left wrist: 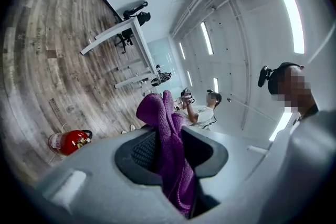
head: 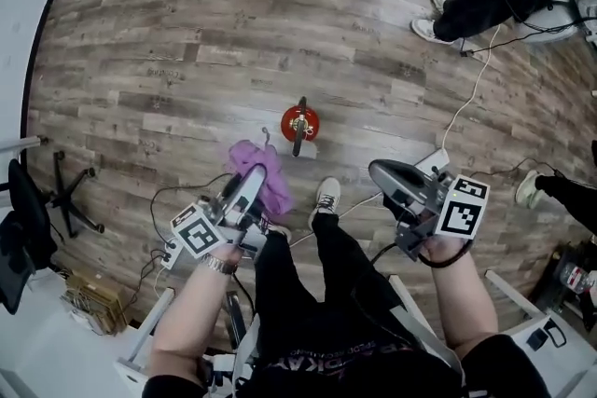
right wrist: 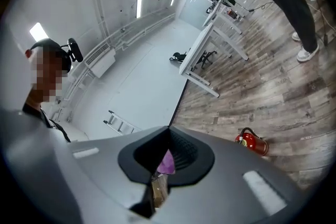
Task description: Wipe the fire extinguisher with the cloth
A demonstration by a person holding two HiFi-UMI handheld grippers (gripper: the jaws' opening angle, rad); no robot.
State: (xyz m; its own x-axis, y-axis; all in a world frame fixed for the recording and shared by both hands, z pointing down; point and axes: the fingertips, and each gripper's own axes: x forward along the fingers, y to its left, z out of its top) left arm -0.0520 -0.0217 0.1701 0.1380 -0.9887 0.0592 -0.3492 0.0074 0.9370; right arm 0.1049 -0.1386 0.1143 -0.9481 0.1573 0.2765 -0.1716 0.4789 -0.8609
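Lab, white desks (left wrist: 113,33), trailing floor cables (head: 473,89)

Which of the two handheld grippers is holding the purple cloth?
The left gripper, at the head view's left: its jaws are clamped on the purple cloth, which bunches out past them. The right gripper is shut with no cloth hanging from it.

Black trousers (head: 328,280), white sneaker (head: 326,196) toward 12 o'clock. Metal watch (head: 218,265), left wrist. Left gripper (head: 250,177) and right gripper (head: 381,172) grey, each with a black-and-white marker cube (head: 464,206).
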